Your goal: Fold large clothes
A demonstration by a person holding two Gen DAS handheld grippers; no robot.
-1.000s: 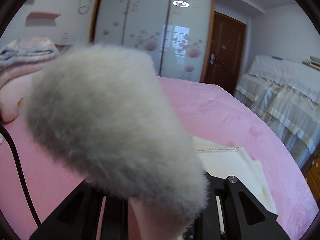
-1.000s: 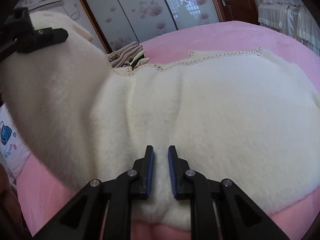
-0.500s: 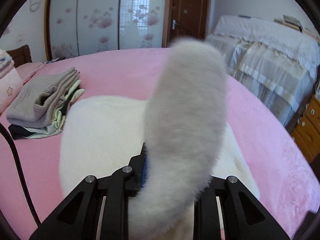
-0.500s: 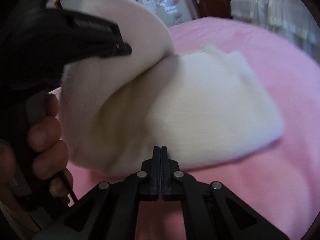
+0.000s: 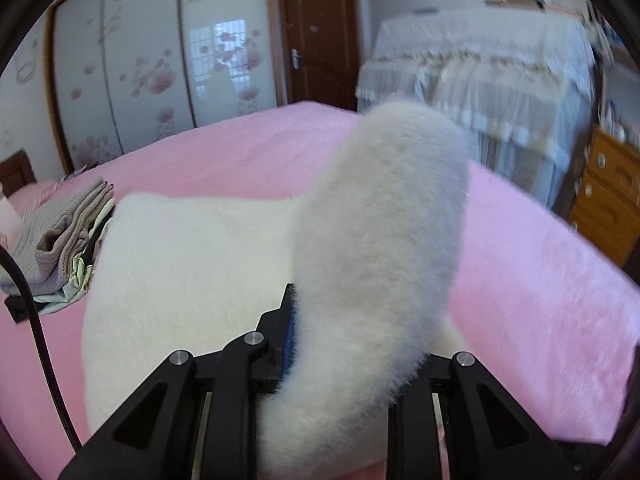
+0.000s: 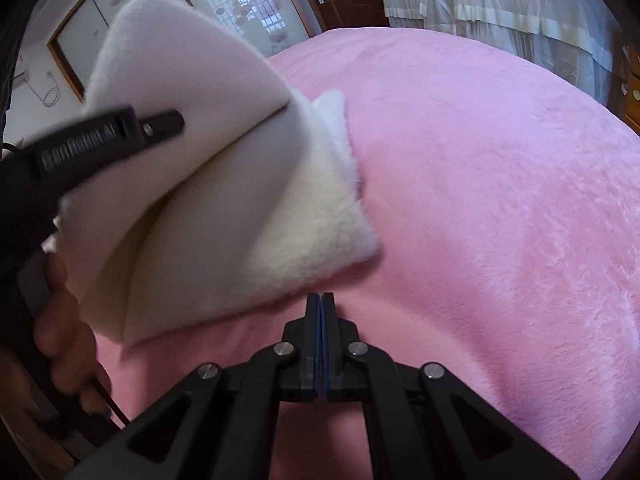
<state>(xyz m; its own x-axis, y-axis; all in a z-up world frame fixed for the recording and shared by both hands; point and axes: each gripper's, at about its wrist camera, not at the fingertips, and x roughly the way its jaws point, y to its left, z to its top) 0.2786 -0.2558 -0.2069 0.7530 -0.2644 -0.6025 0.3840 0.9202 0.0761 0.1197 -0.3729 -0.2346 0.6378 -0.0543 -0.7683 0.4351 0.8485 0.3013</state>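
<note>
A thick, fluffy cream-white garment (image 5: 180,260) lies partly folded on the pink bed (image 6: 480,200). My left gripper (image 5: 344,320) is shut on a raised flap of it (image 5: 380,240), which stands up in front of the camera and hides the right finger. In the right wrist view the same garment (image 6: 260,220) is doubled over, with the left gripper's finger (image 6: 120,136) pinching its upper layer. My right gripper (image 6: 321,300) is shut with nothing in it. It hangs over bare bedspread just off the garment's near corner.
A pile of folded grey and pale clothes (image 5: 60,240) lies at the bed's left, with a black cable (image 5: 36,320) in front of it. A lace-covered piece of furniture (image 5: 480,80) and wooden drawers (image 5: 608,200) stand past the bed's right edge. A person's hand (image 6: 68,320) holds the left gripper.
The left gripper has swung the held flap across over the rest of the garment. The right gripper has closed and slid off the garment onto bare bedspread.
</note>
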